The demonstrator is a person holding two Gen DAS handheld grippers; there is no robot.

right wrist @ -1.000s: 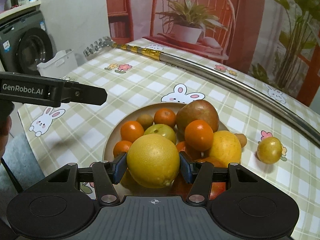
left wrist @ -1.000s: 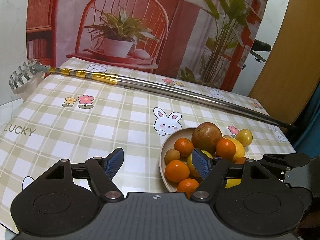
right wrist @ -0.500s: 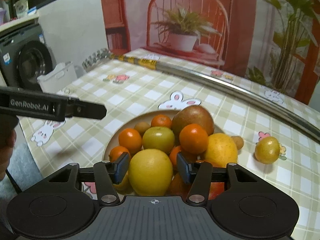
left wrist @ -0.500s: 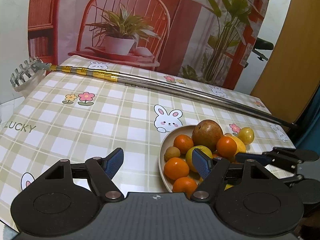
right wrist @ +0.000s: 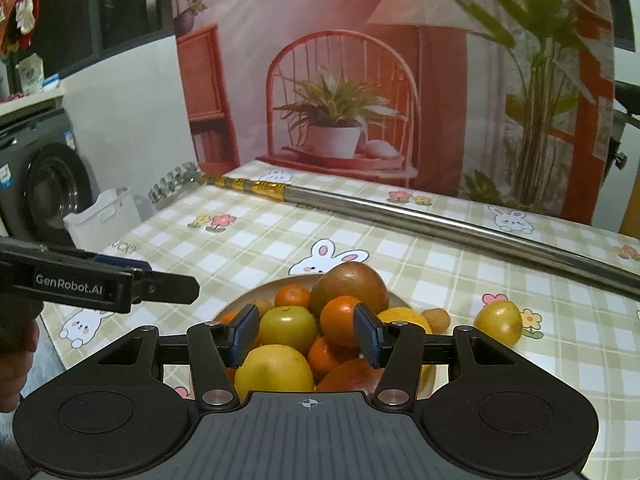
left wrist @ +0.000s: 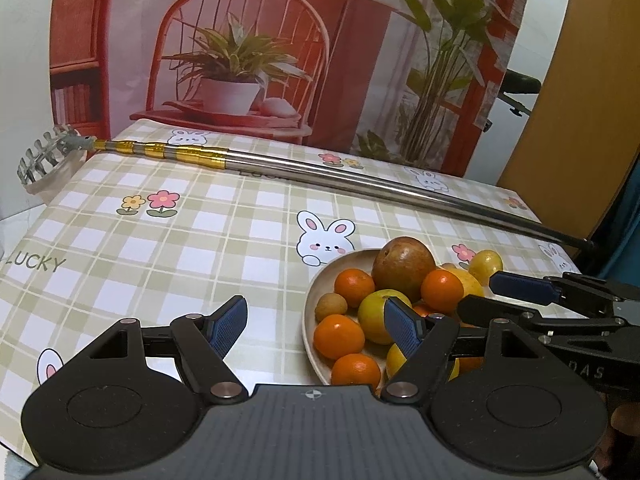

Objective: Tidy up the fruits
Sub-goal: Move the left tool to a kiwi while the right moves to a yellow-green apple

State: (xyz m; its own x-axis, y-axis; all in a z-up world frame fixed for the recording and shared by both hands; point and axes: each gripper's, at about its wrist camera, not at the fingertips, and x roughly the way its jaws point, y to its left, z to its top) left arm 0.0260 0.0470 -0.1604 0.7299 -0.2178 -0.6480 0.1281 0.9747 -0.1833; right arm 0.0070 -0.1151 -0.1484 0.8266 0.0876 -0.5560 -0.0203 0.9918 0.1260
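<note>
A beige plate (left wrist: pixel 320 280) (right wrist: pixel 256 290) on the checked tablecloth holds several fruits: oranges, yellow citrus, a green-yellow apple (right wrist: pixel 287 326) and a large brown-red fruit (left wrist: pixel 402 263) (right wrist: pixel 348 284). A big yellow citrus (right wrist: pixel 274 368) lies at the plate's near edge, below my right gripper (right wrist: pixel 306 334), which is open and empty above the pile. A small yellow fruit (right wrist: pixel 498 322) (left wrist: pixel 485 262) lies on the cloth right of the plate. My left gripper (left wrist: pixel 316 326) is open and empty, low over the plate's left edge.
A long metal telescopic pole (left wrist: pixel 340 176) (right wrist: pixel 400 210) with a rake-like head lies across the far side of the table. A small brown fruit (right wrist: pixel 436 318) sits by the plate. A white bin (right wrist: pixel 102 216) and a washing machine (right wrist: pixel 44 184) stand off the table's left.
My right gripper let go of the big yellow citrus, opened, and drew back upward; the citrus now rests on the plate. My left gripper has stayed open and shifted only slightly.
</note>
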